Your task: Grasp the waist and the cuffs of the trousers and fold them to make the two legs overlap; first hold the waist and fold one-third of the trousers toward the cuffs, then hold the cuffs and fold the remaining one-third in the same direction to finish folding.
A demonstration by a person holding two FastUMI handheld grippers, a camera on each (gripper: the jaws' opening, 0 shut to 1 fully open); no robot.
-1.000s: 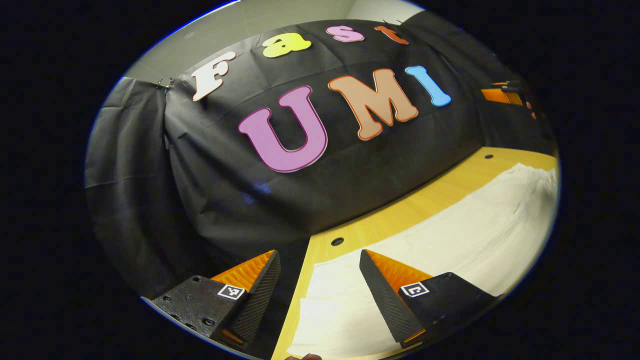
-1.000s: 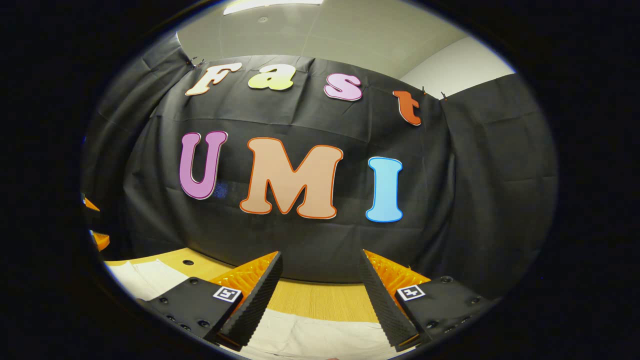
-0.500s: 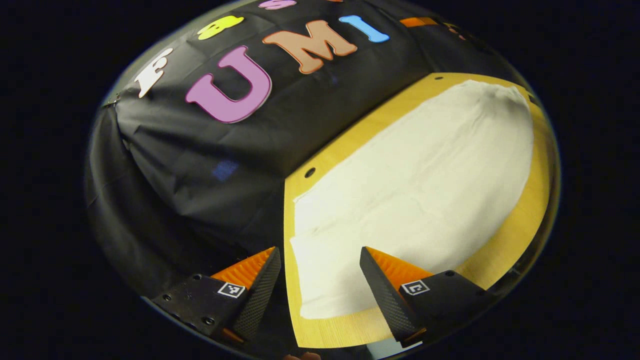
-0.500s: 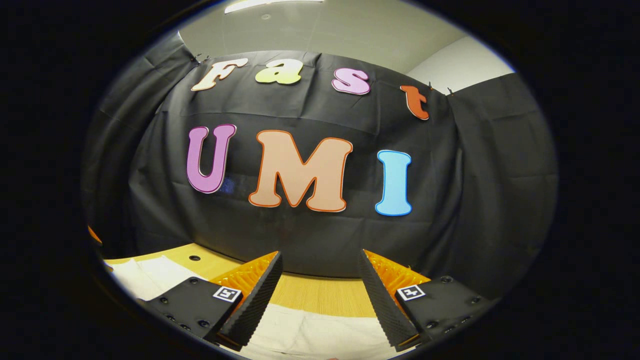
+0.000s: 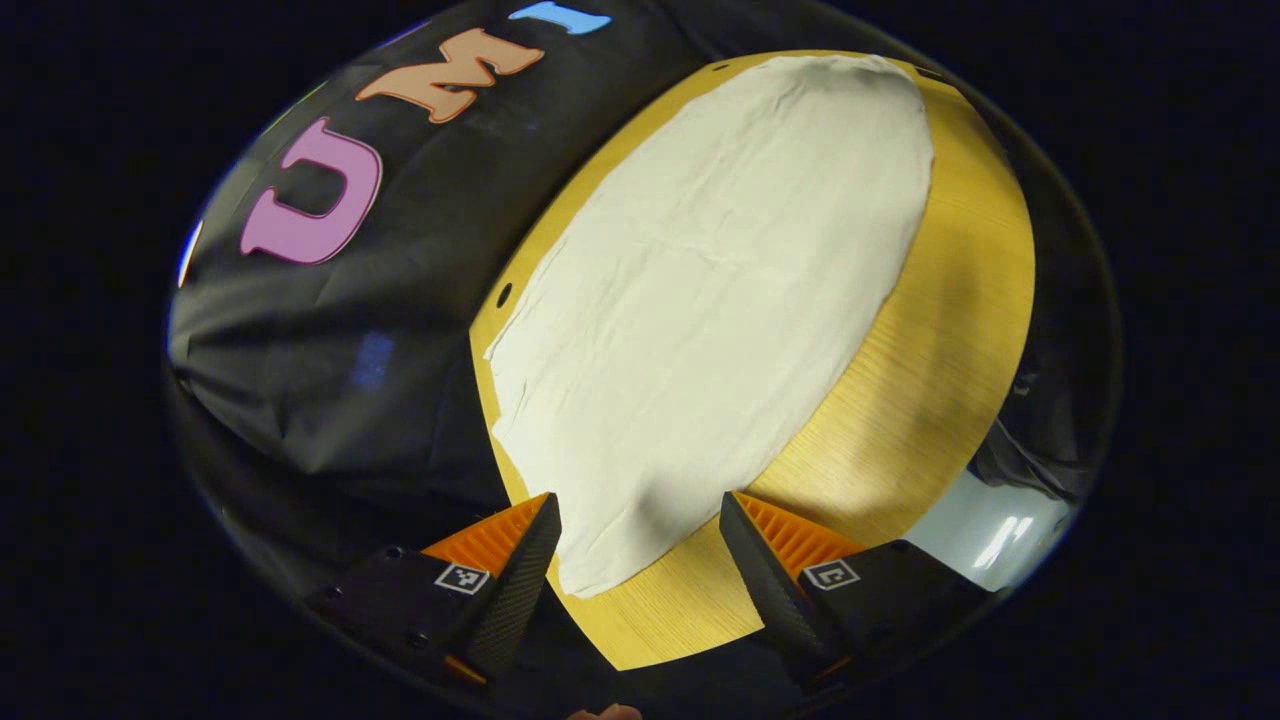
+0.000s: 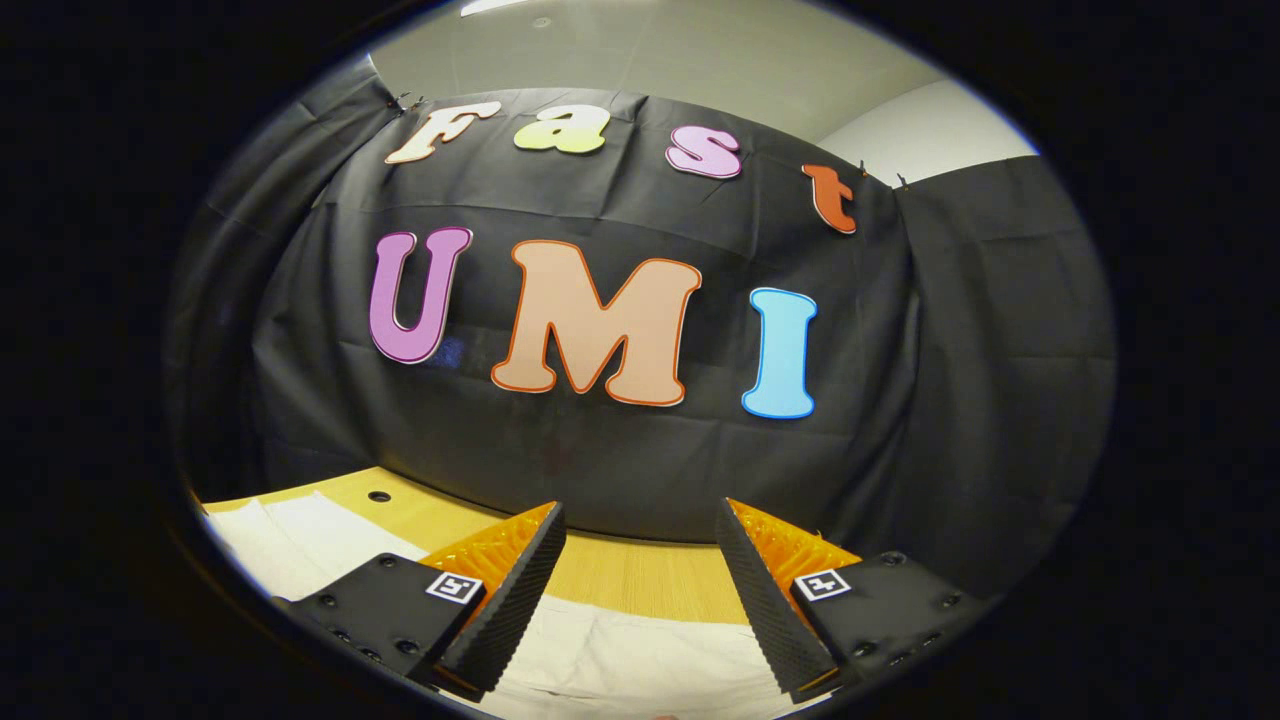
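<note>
White trousers, one pair, flat on table; both tongs gape empty

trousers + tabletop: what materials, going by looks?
Trousers: cream woven cloth, probably cotton or a blend, matte; soft wrinkles and creases across the surface.
Tabletop: looks like light wood or wood-look laminate; fine straight grain lines, smooth low sheen, small dark holes near the edge. Veneer versus solid cannot be told.

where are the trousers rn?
The trousers lie flat on the wooden table beside the black cloth wall, ahead of the open left gripper in the left gripper view.
</note>
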